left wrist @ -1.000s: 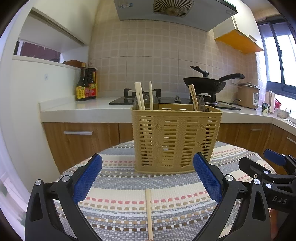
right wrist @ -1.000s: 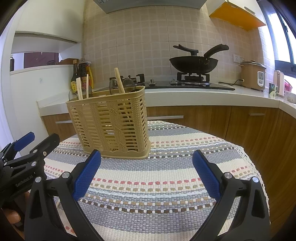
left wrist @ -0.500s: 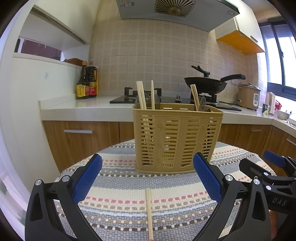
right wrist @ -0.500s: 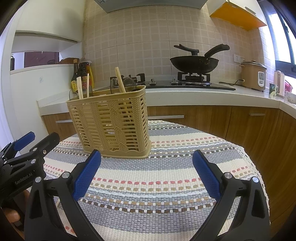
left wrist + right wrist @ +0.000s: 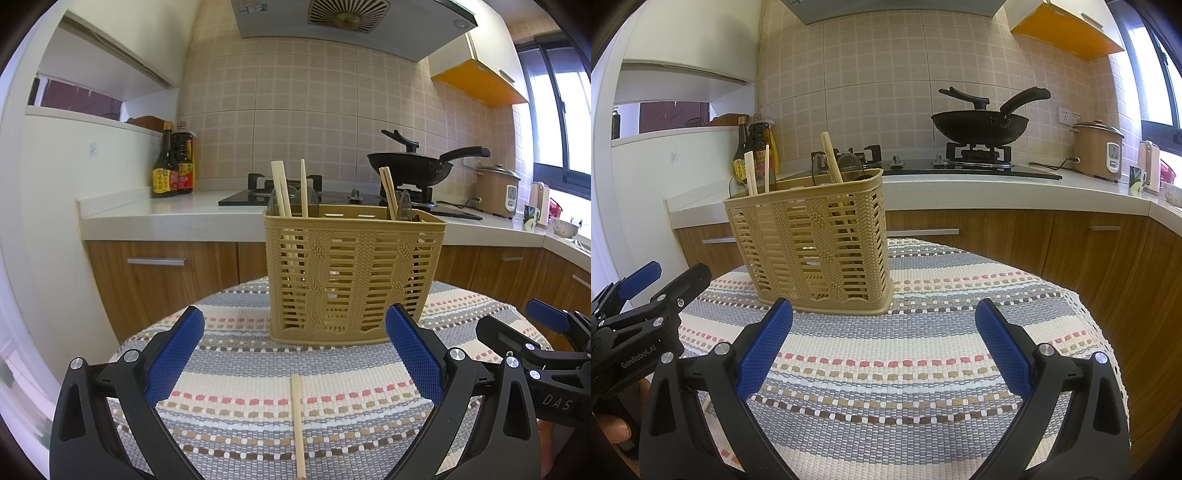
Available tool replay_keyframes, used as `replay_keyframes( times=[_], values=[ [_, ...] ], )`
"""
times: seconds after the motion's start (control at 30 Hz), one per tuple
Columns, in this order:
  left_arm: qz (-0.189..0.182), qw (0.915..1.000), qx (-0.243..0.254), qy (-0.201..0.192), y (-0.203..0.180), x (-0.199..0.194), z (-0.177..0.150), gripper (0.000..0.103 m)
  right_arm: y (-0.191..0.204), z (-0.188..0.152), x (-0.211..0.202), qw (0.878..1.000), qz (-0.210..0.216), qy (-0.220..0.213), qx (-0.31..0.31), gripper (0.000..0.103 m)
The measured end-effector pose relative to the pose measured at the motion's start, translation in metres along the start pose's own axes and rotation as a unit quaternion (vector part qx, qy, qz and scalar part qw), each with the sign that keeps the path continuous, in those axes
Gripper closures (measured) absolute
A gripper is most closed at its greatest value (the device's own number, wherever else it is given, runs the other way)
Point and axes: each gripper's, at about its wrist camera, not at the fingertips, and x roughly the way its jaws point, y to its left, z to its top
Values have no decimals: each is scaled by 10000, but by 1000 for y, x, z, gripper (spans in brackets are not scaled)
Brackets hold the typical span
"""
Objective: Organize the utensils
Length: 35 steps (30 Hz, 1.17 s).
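A tan woven plastic utensil basket (image 5: 352, 280) stands on the striped tablecloth, also in the right wrist view (image 5: 816, 243). It holds upright wooden chopsticks (image 5: 281, 188) and dark spoons (image 5: 404, 205). One loose wooden chopstick (image 5: 298, 424) lies on the cloth, pointing at the basket, between the fingers of my left gripper (image 5: 295, 350). That gripper is open and empty. My right gripper (image 5: 884, 343) is open and empty over bare cloth to the right of the basket.
The round table's striped cloth (image 5: 942, 350) drops off at the right edge. Behind are a counter (image 5: 166, 218) with sauce bottles (image 5: 171, 162), a hob with a black wok (image 5: 979, 125), and a rice cooker (image 5: 1097, 149).
Both views have shifted very slightly; the basket sits a little lower in the left wrist view. Both grippers stay open and the chopstick has not moved.
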Motion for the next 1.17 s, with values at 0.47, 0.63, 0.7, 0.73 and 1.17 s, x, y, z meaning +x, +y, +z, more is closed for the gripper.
replay_keyframes(
  times=[0.47, 0.63, 0.7, 0.73, 1.17],
  values=[
    [4, 10000, 19, -27, 0, -1, -1, 8, 0, 0, 0, 10000, 4, 5, -6, 8],
    [9, 10000, 20, -31, 0, -1, -1, 8, 0, 0, 0, 10000, 0, 6, -10, 8],
    [17, 10000, 24, -55, 0, -1, 0, 8, 0, 0, 1, 10000, 1, 7, -5, 8],
    [18, 10000, 23, -68, 0, -1, 0, 8, 0, 0, 0, 10000, 0, 8, -4, 8],
    [79, 9999, -151, -12, 8, -1, 2, 7, -1, 0, 1, 10000, 9, 14, -4, 8]
  ],
)
